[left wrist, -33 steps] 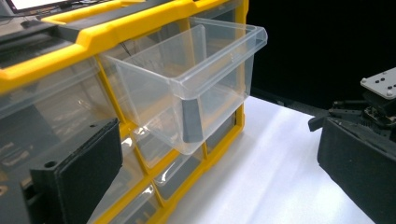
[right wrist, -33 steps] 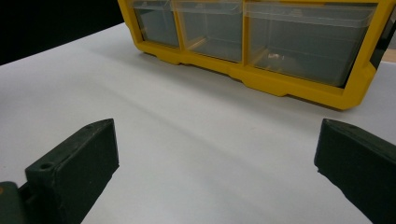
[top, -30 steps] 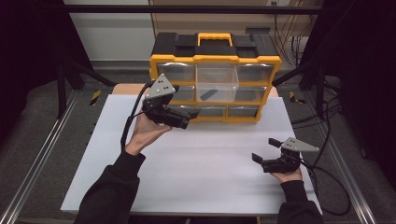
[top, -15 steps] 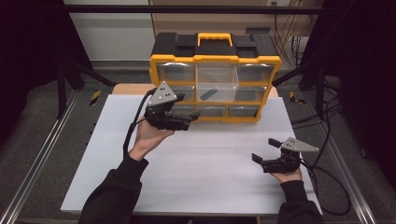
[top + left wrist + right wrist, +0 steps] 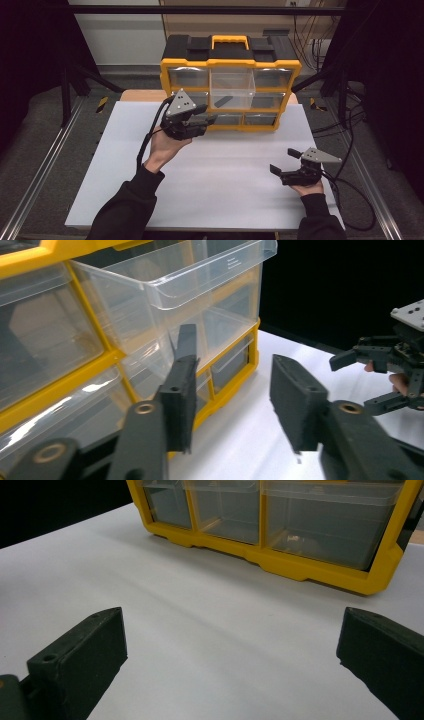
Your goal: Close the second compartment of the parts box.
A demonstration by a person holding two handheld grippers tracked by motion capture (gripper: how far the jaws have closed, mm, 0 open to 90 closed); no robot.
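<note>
A yellow and black organiser (image 5: 231, 63) with clear drawers stands at the back of the white table (image 5: 225, 195). Its middle drawer (image 5: 230, 88) is pulled out, and a small dark item lies inside. My left gripper (image 5: 207, 114) hovers just in front of the organiser's lower left drawers. Its jaws have just been closing, and nothing is between them. In the left gripper view the pulled-out drawer (image 5: 200, 280) sits above and behind that gripper (image 5: 235, 372). My right gripper (image 5: 283, 160) rests open at the table's front right, facing the organiser (image 5: 300, 569), with bare table between its jaws (image 5: 230, 625).
Metal rails run along both sides of the table. Cables trail off to the right of the right hand. In the left gripper view the right gripper (image 5: 385, 365) appears far off at the right. Bare white surface lies between the two hands.
The left gripper's jaws have narrowed from wide apart to a smaller gap, while it stays close to the organiser's front. The right gripper has not moved.
</note>
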